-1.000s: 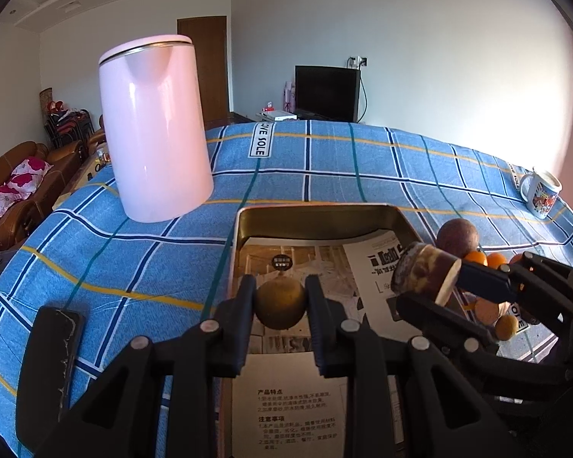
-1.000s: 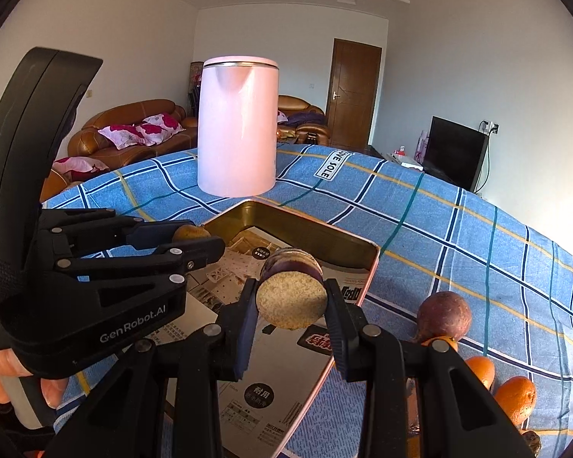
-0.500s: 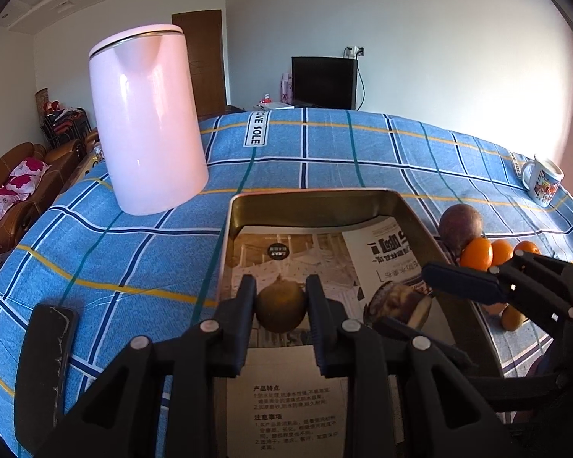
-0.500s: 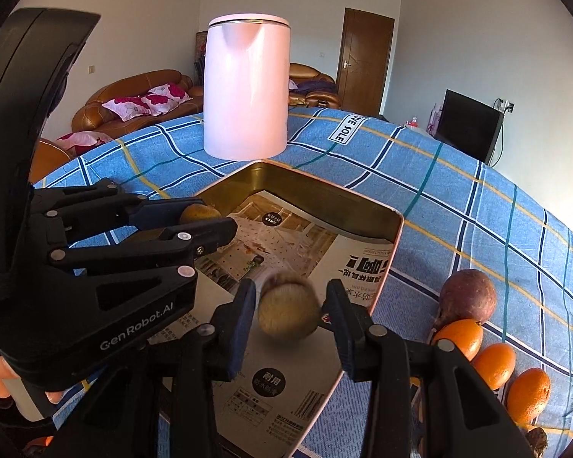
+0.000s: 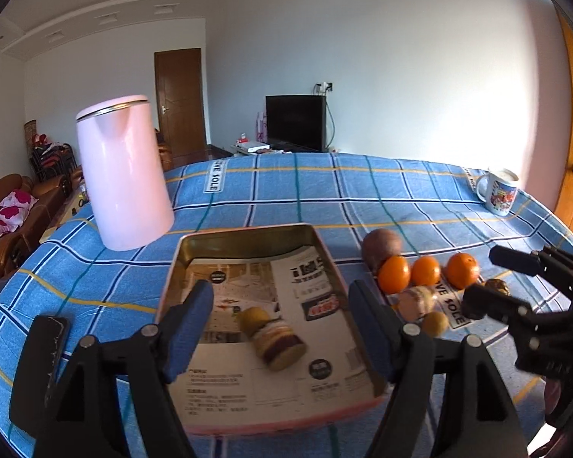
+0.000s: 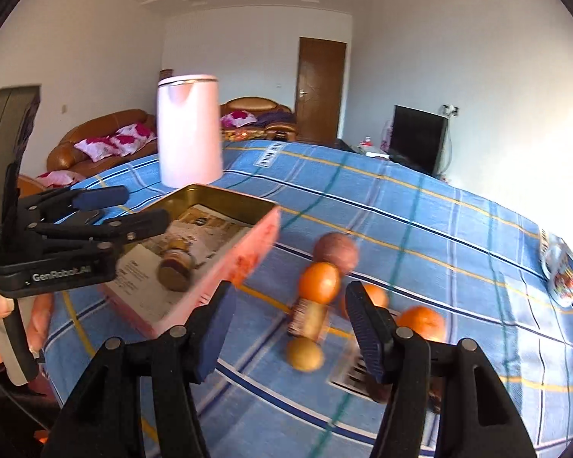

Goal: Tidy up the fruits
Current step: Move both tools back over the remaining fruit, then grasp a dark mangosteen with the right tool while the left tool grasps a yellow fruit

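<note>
Tongs on both sides, left [image 5: 280,305] and right [image 6: 288,313], gape wide and hold nothing, while a cut purple-skinned fruit piece [image 5: 280,347] lies touching a small yellow-brown round fruit [image 5: 253,316] in the paper-lined gold metal tray [image 5: 248,234].

A home living room. Brown leather sofas [image 6: 99,141] with pink floral cushions line the far wall beside a wooden door [image 6: 321,89]. A dark television [image 5: 296,122] stands against the white wall. The table wears a blue checked cloth [image 5: 363,191], with 1 pink kettle [image 5: 122,171] near its left edge and 1 mug [image 5: 498,191] at the right edge.
</note>
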The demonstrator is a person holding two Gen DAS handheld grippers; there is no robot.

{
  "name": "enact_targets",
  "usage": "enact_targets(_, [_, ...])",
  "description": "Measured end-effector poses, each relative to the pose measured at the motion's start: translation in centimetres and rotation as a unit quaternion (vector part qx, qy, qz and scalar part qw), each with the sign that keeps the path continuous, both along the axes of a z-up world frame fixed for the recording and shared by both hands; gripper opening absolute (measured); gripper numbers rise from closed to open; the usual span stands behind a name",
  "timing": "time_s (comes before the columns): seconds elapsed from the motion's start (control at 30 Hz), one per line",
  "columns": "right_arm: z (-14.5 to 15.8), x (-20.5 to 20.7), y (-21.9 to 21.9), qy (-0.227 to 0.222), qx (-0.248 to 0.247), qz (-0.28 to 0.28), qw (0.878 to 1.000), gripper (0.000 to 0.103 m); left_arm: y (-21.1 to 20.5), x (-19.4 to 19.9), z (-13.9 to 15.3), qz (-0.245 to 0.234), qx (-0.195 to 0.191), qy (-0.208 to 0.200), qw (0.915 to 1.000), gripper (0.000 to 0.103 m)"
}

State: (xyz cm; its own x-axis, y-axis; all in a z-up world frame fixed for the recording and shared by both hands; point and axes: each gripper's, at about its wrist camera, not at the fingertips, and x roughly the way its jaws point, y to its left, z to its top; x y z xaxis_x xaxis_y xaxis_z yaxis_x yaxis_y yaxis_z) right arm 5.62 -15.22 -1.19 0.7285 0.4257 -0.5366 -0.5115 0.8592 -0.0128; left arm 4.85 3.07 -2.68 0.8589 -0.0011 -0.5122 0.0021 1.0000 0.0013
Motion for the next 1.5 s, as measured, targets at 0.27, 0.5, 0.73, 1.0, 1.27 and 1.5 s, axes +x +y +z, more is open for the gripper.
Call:
enact_targets(0.27, [-2.1,1.6,-11.2,0.044,0.026,-0.154,0.987,0.069,-7.6,1.6,-1.9,-0.074,0.007,0.042,0.9963,0.075])
enact_targets(0.5, [-3.7,3.2,-11.6,0.103,0.039,-0.143,0.984,0.069,-11.0,2.5,-3.6,-0.095,0.017,0.079,0.9921,0.074])
enact_targets(0.73, [-4.8,4.1,-11.8,0.144,0.037,-0.127,0.981,0.068,-12.3,3.6,-4.7,-0.114,0.028,0.111,0.9869,0.054])
enact_targets(1.0, [-5.3,4.4,-11.2,0.163,0.025,-0.112,0.980,0.041,-11.6,4.9,-5.6,-0.121,-0.023,0.154,0.9803,0.031])
enact_targets(1.27, [-4.8,4.1,-11.6,0.148,0.042,-0.112,0.982,0.040,-11.2,4.0,-4.7,-0.118,-0.025,0.121,0.9854,0.030])
enact_targets(1.5, [-3.9,2.9,-12.1,0.110,0.065,-0.108,0.986,0.040,-11.2,3.1,-4.0,-0.110,-0.012,0.085,0.9902,0.030])
